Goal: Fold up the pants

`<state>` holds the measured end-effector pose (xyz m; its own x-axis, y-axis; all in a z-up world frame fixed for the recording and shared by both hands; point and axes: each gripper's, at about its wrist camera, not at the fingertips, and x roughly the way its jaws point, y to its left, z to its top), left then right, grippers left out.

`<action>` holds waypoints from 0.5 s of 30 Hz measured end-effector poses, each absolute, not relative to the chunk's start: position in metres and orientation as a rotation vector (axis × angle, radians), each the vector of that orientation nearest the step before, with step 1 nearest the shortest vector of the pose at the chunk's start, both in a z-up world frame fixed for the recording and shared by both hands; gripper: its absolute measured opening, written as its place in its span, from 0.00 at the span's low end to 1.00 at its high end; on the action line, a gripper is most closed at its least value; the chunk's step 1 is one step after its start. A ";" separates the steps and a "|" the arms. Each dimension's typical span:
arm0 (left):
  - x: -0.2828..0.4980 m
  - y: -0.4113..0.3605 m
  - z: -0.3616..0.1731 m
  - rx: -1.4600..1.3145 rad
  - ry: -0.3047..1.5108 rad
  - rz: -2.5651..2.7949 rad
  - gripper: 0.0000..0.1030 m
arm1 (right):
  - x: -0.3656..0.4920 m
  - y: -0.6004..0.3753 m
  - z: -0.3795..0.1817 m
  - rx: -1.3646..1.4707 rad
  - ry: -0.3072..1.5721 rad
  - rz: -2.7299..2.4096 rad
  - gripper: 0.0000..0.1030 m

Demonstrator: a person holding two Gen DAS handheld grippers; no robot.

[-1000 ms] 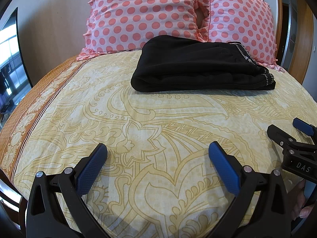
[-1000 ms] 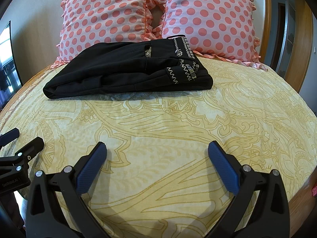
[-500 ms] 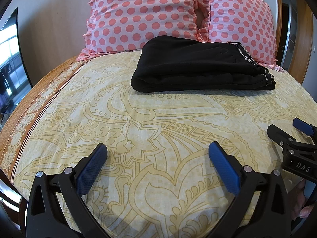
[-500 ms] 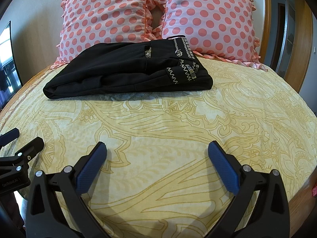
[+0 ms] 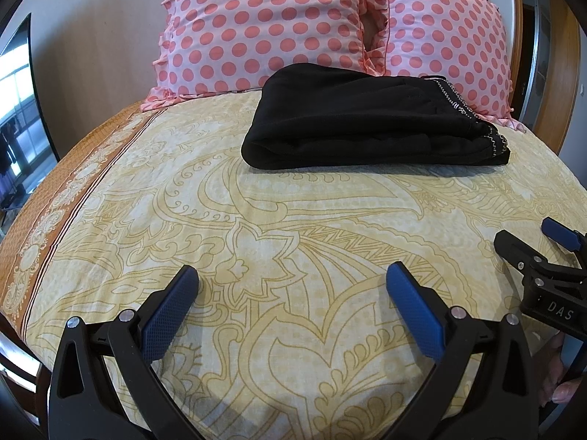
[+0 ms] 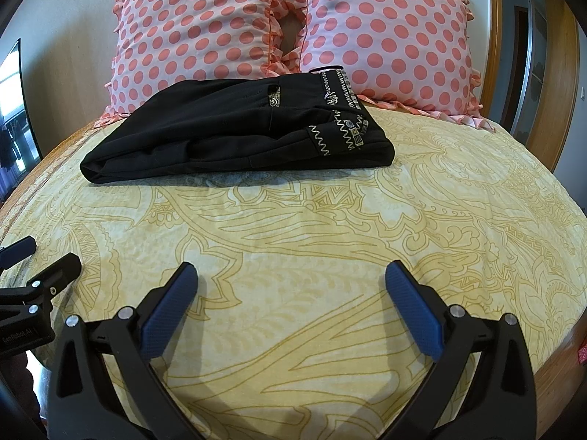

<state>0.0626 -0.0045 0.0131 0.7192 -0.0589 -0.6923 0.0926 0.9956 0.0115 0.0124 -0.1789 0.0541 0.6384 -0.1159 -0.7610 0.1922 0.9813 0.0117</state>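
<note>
The black pants [image 5: 370, 124] lie folded into a flat stack on the yellow patterned bedsheet [image 5: 256, 227], near the pillows. In the right wrist view the pants [image 6: 234, 135] show white embroidered trim at their right end. My left gripper [image 5: 291, 278] is open and empty, held low over the sheet well short of the pants. My right gripper [image 6: 291, 278] is open and empty too, equally far from them. The right gripper also shows at the right edge of the left wrist view [image 5: 528, 238], and the left gripper at the left edge of the right wrist view [image 6: 40, 260].
Two pink polka-dot pillows [image 5: 264, 25] [image 6: 385, 40] lean against the wall behind the pants. A wooden headboard or door frame [image 6: 550, 73] stands at the right. An orange border strip [image 5: 62, 190] runs along the bed's left edge. A window [image 5: 14, 117] is at far left.
</note>
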 end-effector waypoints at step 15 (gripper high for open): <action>0.064 -0.006 0.014 0.047 0.758 -0.082 0.99 | 0.013 -0.178 0.054 0.095 0.860 -0.178 0.98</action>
